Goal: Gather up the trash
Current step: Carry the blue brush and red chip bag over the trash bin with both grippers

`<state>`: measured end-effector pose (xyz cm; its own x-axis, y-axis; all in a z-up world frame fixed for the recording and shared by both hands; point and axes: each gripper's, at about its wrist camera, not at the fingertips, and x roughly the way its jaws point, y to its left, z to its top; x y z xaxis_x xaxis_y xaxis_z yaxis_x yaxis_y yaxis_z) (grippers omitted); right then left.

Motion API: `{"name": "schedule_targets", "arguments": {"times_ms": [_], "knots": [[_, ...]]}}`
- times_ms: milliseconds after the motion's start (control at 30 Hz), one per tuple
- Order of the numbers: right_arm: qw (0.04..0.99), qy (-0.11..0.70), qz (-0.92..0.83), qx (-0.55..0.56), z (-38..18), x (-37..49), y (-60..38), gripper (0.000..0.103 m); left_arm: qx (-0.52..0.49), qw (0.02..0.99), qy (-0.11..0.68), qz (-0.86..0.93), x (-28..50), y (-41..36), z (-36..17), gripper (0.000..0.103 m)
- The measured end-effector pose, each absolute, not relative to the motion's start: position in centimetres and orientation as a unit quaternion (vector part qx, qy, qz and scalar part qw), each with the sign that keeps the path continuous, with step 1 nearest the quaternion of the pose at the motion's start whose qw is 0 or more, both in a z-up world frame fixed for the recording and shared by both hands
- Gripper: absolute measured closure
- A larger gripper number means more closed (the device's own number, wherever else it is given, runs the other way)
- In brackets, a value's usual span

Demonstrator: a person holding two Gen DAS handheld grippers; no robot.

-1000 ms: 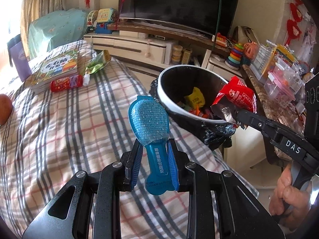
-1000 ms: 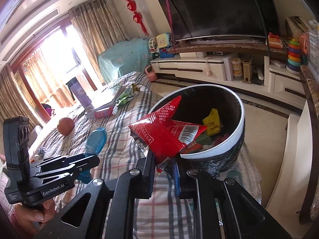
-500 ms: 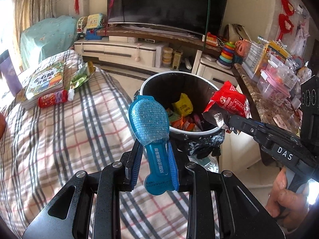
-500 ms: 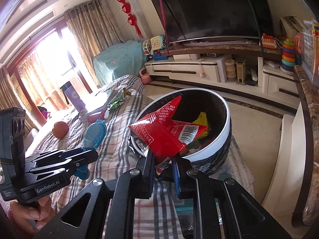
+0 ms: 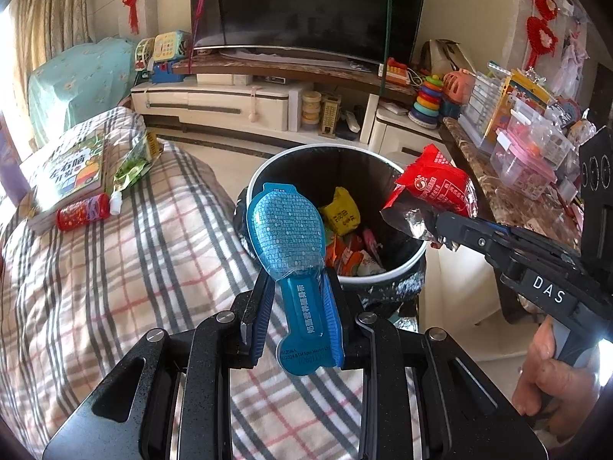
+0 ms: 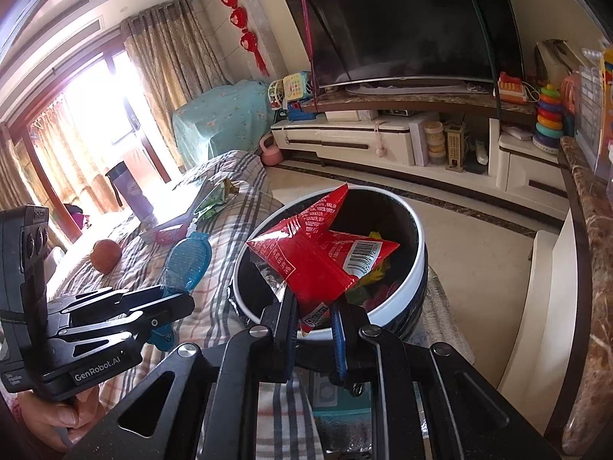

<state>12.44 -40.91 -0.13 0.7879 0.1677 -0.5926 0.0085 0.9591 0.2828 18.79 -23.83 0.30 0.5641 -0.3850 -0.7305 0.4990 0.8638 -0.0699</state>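
My left gripper [image 5: 297, 299] is shut on the handle end of a blue plastic blister pack [image 5: 285, 230], whose wide end points up toward the bin. The same pack [image 6: 187, 262] and left gripper [image 6: 172, 299] show at the left of the right wrist view. My right gripper [image 6: 315, 310] is shut on a red snack bag [image 6: 318, 257], held over the near rim of the bin. In the left wrist view that red bag [image 5: 433, 188] hangs over the bin's right rim with the right gripper [image 5: 440, 226] behind it. The white-rimmed, black-lined bin [image 5: 264, 176] holds several wrappers.
A plaid-covered bed [image 5: 95, 268] carries a book [image 5: 69, 168], a red tube [image 5: 82, 212], a green wrapper [image 5: 132, 165] and an orange ball [image 6: 106, 255]. A TV stand [image 5: 230, 107] with toys lies beyond. A marble-topped counter [image 6: 597, 230] runs along the right.
Both grippers have drifted toward the bin, each keeping its item. The bin now sits nearer the middle of the left wrist view, and the red bag is further over the rim.
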Motion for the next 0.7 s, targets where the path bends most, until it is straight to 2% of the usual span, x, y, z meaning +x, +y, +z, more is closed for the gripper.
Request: {"name": "schedule_targets", "arguments": {"times_ms": [700], "knots": [[0.933,0.34,0.037,0.116,-0.3,15.2,-42.0,0.087,0.074,0.88,0.394,-0.255,21.3,-25.5,0.4,0.079]]}}
